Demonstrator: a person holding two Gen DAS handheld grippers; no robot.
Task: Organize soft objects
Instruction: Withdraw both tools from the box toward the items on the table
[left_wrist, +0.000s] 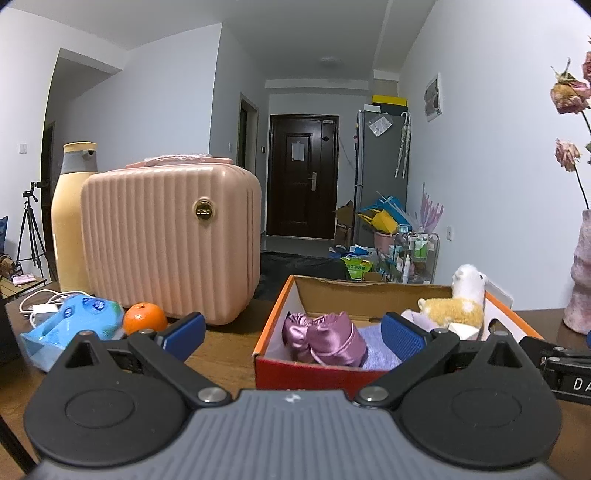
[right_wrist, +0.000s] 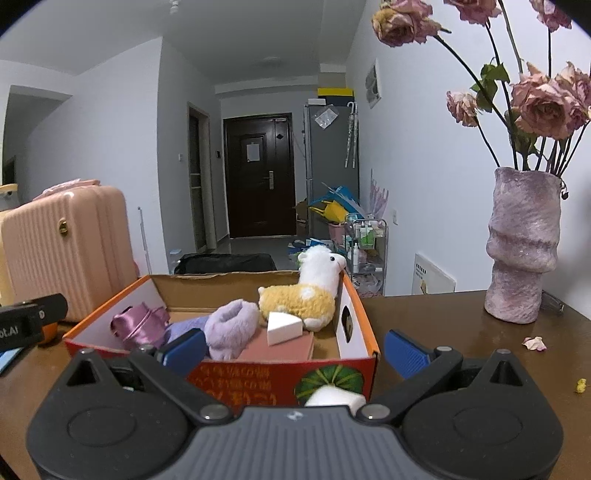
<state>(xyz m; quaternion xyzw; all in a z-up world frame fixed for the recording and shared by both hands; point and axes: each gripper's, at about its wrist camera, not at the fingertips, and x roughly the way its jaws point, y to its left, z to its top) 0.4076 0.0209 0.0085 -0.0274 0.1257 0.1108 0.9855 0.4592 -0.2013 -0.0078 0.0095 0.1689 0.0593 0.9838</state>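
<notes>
1. Both my grippers, left gripper (left_wrist: 293, 332) and right gripper (right_wrist: 295, 349), spread wide, holding nothing.
2. The alpaca plush (right_wrist: 312, 291), purple slipper (right_wrist: 229, 328) and satin bonnet (left_wrist: 325, 338) lie inside the orange box (right_wrist: 354, 317).

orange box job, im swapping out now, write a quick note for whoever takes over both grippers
Left gripper: jaws open, holding nothing, facing the near left corner of the orange box.
Right gripper: jaws open, holding nothing, at the box's front wall.
In the box: alpaca plush, fuzzy lilac item, satin purple piece, white wedge sponge.
Outside: something white lies in front of the box; a blue item sits left by the orange fruit.
Left: check whether those two belong in the box.
</notes>
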